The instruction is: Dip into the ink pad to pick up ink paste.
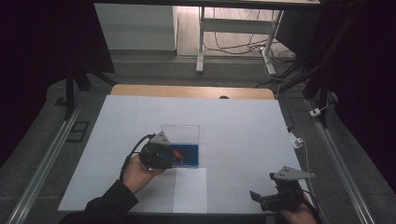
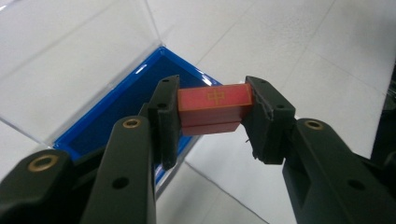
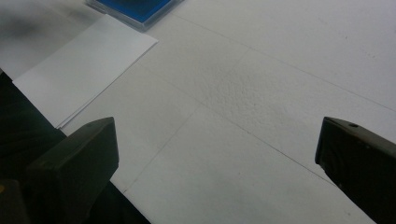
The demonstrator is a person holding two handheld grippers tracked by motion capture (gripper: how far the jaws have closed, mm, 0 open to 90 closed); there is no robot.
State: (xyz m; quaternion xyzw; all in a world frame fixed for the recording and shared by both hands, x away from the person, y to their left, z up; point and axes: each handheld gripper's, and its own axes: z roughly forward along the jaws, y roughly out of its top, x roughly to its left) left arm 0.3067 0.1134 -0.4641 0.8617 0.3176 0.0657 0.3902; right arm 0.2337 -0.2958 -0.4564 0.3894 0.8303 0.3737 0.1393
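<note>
— Red block (image 2: 212, 108) — where is it?
— Clamped end to end in the left gripper (image 1: 164, 154), held over the near edge of the blue-floored clear box (image 1: 188, 136), left hand (image 1: 136, 171) under it.
— The right gripper (image 1: 273, 198)?
— Low at the near right, jaws wide apart on nothing — bare white table (image 1: 243, 130) around; a paper sheet (image 1: 190, 190) lies left of it.

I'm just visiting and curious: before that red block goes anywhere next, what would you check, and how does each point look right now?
1. Left claw clamped on the red block: ok.
2. Block sits square between the pads: ok.
3. Blue-floored clear box open on top: ok.
4. Block lifted clear of the box floor: ok.
5. Right claw open and apart from the box: ok.
6. White paper lies flat beside the box: ok.
</note>
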